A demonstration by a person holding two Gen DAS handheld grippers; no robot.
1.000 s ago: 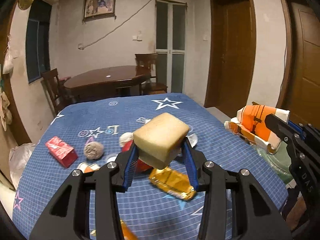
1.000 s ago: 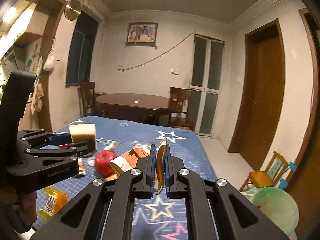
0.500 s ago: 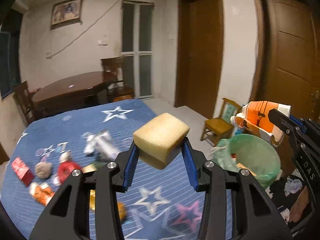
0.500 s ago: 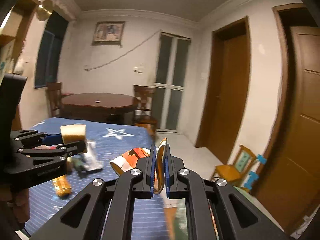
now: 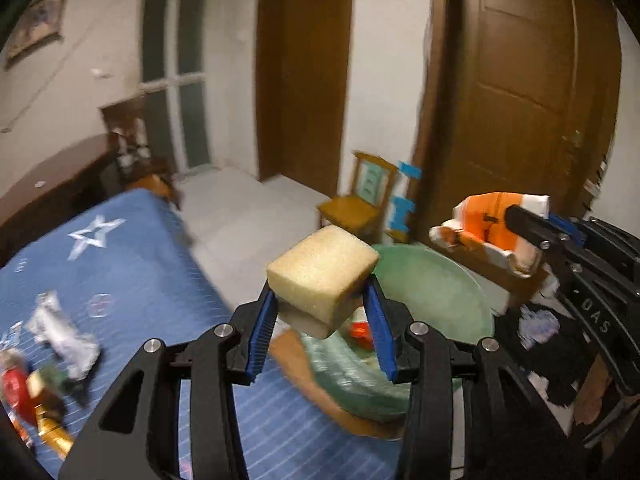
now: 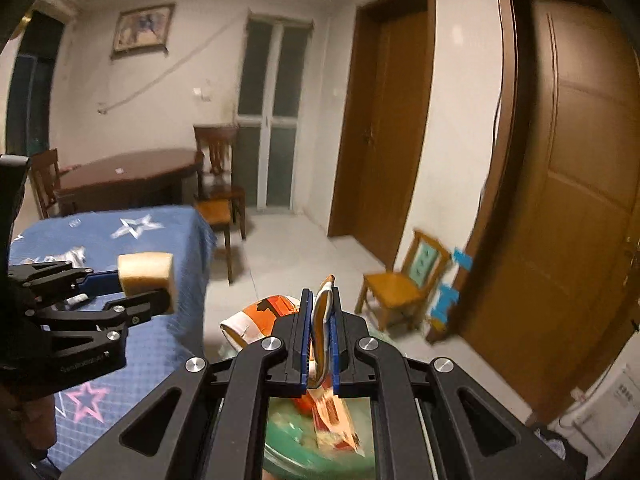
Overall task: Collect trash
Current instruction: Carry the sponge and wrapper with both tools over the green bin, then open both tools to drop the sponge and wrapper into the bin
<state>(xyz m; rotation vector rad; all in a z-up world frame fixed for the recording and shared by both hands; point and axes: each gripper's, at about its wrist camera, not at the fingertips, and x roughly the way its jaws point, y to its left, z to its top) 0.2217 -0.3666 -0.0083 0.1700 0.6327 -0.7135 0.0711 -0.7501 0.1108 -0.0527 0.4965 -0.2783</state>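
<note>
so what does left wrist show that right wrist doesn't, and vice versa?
Left wrist only: the litter on the blue tablecloth, the right gripper side-on.

Right wrist only: the framed picture unblurred, the round wooden table, the left gripper side-on.

Both: yellow sponge clamped by the left, flattened orange-white paper cup clamped by the right, green trash bin below, small yellow chair.

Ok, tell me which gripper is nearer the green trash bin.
Right. The right gripper, shut on a flattened orange-and-white cup, hangs directly over the green trash bin. The left gripper, holding a yellow sponge, sits at the bin's near edge, beside the bed.
</note>
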